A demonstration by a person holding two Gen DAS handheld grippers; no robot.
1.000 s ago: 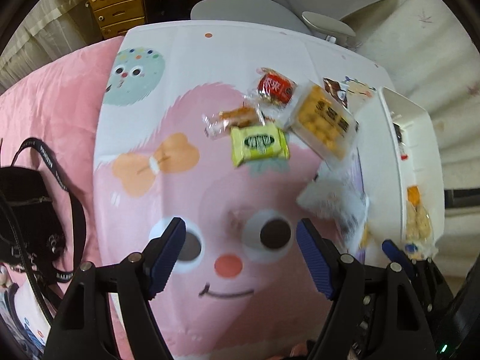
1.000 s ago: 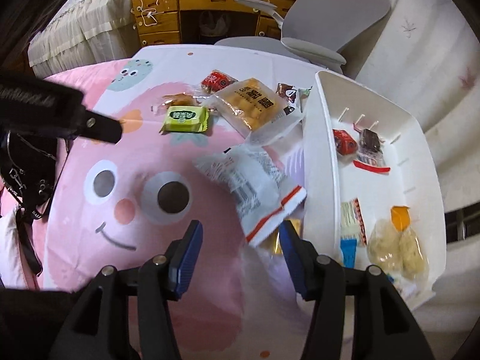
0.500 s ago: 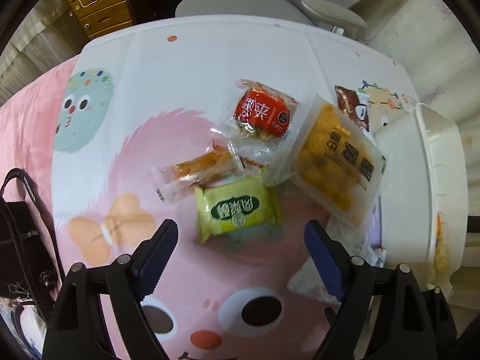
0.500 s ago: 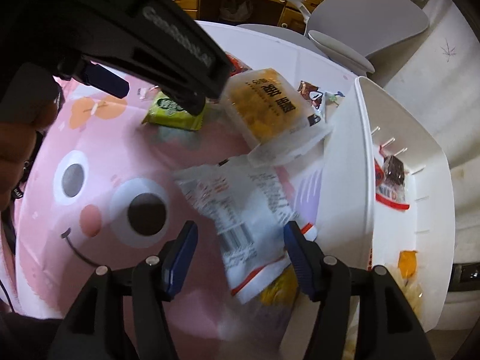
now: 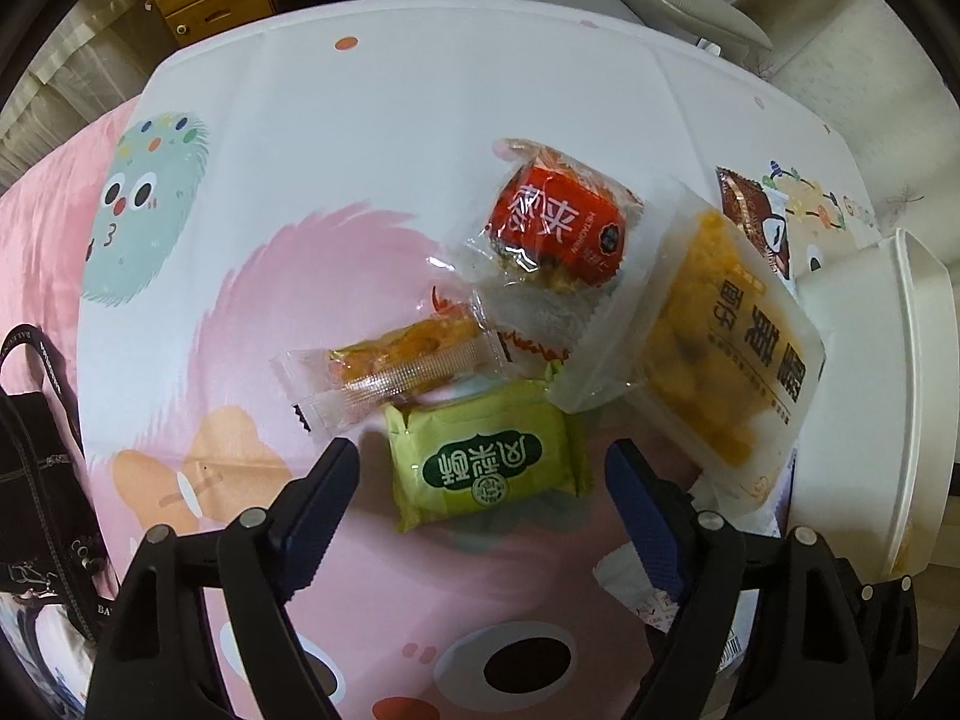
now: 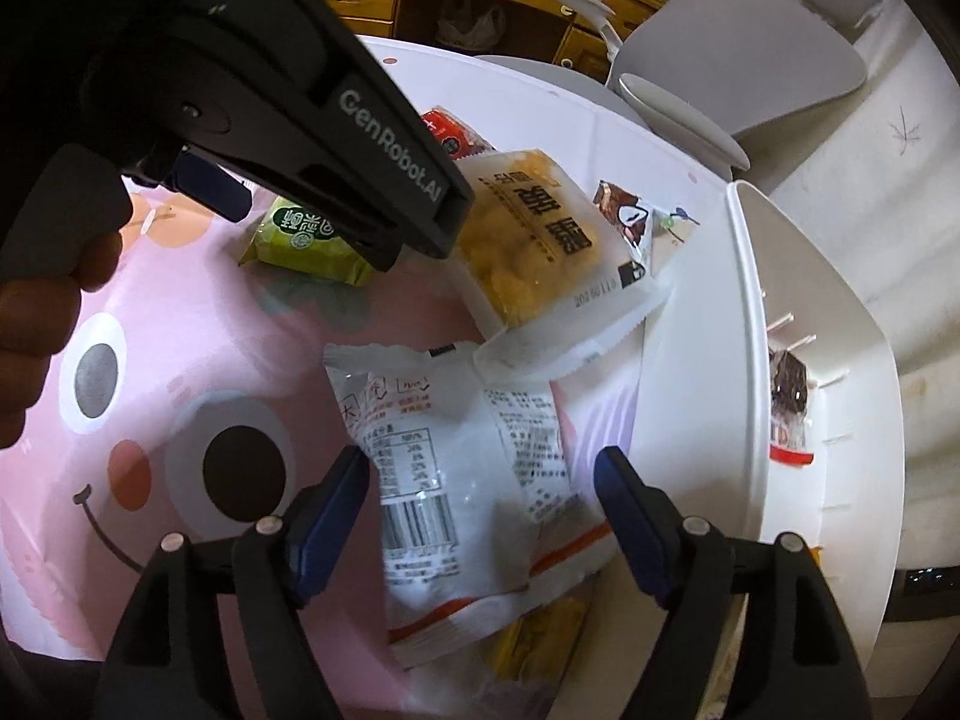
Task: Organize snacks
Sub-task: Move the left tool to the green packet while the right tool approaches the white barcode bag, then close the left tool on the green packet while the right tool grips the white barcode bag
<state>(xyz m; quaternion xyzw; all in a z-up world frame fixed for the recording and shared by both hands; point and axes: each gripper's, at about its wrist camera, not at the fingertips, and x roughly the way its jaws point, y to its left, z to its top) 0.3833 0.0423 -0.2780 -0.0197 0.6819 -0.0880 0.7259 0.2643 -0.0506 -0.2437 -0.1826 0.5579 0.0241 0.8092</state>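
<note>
A: Status on your left gripper [image 5: 480,480]?

B: Jaws spread, nothing pinched. They've just eased in a little. The green snack pack [image 5: 486,465] lies flat on the pink cartoon cloth [image 5: 210,312] between your fingertips, pads clear of it on both sides.

A: Right gripper [image 6: 480,498]?

B: Jaws spread too, they've just been opening. The white snack bag [image 6: 456,462] sits between them on the cloth, apparently not pressed.

A: How will these handle?

B: Both look light, crinkly film, likely slippery. The green one looks like a soft pastry inside, so squeeze gently. Take it across the short sides, mid-body, not on the crimped seam.

A: White bag?

B: Puffy and floppy, its far edge tucked under the yellow snack pack [image 6: 534,240]. Pinch across the middle; expect it to sag.

A: Destination?

B: Probably the white bin [image 6: 852,420], just beside the pile on your right.
</note>
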